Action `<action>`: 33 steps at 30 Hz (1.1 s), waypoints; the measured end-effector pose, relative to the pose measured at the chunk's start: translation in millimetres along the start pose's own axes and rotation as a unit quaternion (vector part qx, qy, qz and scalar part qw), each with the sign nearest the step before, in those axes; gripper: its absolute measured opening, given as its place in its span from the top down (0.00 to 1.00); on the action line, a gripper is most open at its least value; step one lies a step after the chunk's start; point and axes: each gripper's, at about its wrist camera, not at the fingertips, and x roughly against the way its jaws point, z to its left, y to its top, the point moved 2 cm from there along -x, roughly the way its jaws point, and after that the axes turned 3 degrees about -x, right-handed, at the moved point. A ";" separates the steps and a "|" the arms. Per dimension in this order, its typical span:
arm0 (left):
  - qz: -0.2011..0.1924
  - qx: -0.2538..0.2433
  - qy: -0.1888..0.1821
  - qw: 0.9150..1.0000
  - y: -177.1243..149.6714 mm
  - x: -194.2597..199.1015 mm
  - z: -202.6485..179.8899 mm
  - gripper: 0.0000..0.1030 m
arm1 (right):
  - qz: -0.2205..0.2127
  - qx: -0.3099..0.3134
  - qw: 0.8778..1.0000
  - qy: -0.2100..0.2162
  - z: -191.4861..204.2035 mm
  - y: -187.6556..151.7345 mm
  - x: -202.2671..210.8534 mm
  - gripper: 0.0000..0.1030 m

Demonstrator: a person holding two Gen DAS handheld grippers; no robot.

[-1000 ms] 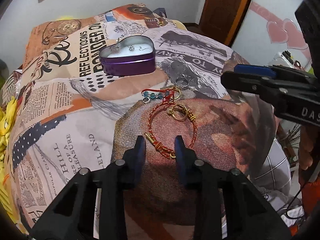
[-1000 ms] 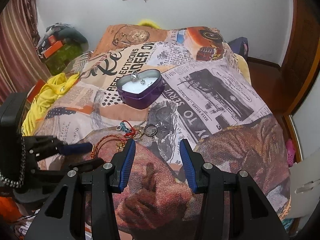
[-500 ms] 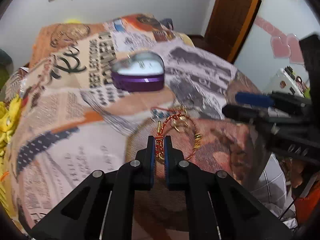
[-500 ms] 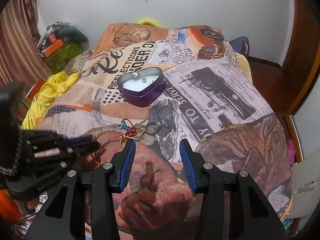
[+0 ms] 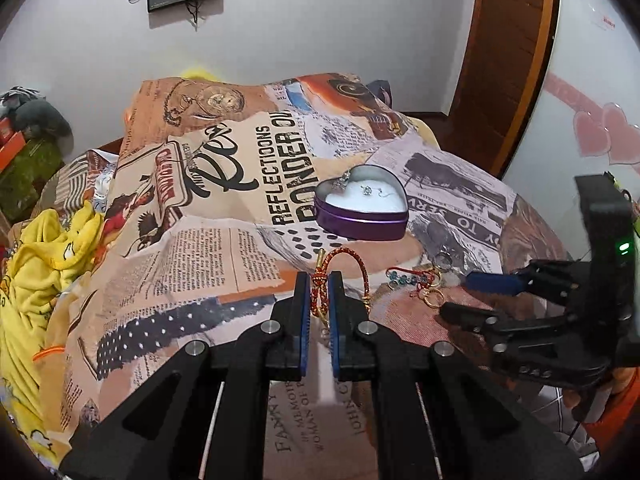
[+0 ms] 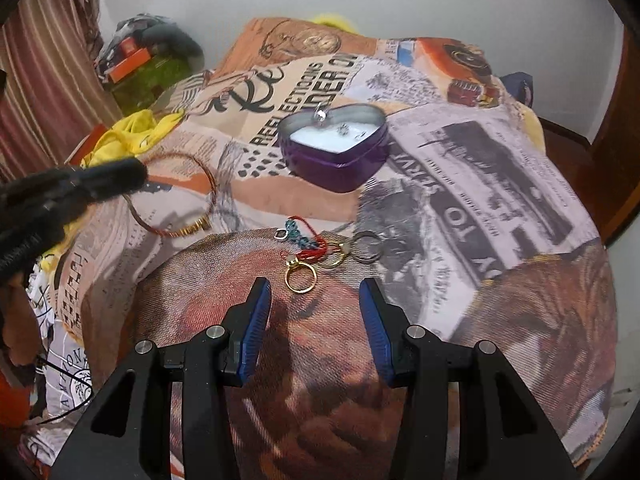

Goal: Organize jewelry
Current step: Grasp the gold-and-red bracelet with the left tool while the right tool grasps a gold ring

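Note:
My left gripper (image 5: 319,280) is shut on a red and gold cord bracelet (image 5: 344,258) and holds it lifted above the bed; in the right wrist view the bracelet (image 6: 172,232) hangs from it at the left. A purple heart-shaped tin (image 5: 362,224) with white lining holds small silver pieces; it also shows in the right wrist view (image 6: 336,168). My right gripper (image 6: 316,292) is open, just short of a gold ring (image 6: 301,277). A blue bead charm on red cord (image 6: 304,240) and a silver ring (image 6: 367,251) lie beyond it.
The newspaper-print bedspread (image 5: 224,216) covers the bed. Yellow cloth (image 5: 44,264) lies at its left edge. A wooden door (image 5: 508,60) stands at the back right. Clutter (image 6: 148,60) sits by the striped curtain.
My left gripper closed on the red and gold bracelet, then lifted it up and left, away from the other jewelry. My right gripper moved closer to the gold ring.

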 end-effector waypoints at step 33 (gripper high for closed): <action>-0.038 -0.010 -0.003 0.999 19.5 23.0 -13.7 0.93 | -0.044 0.027 0.998 -0.021 15.6 7.1 9.3 0.83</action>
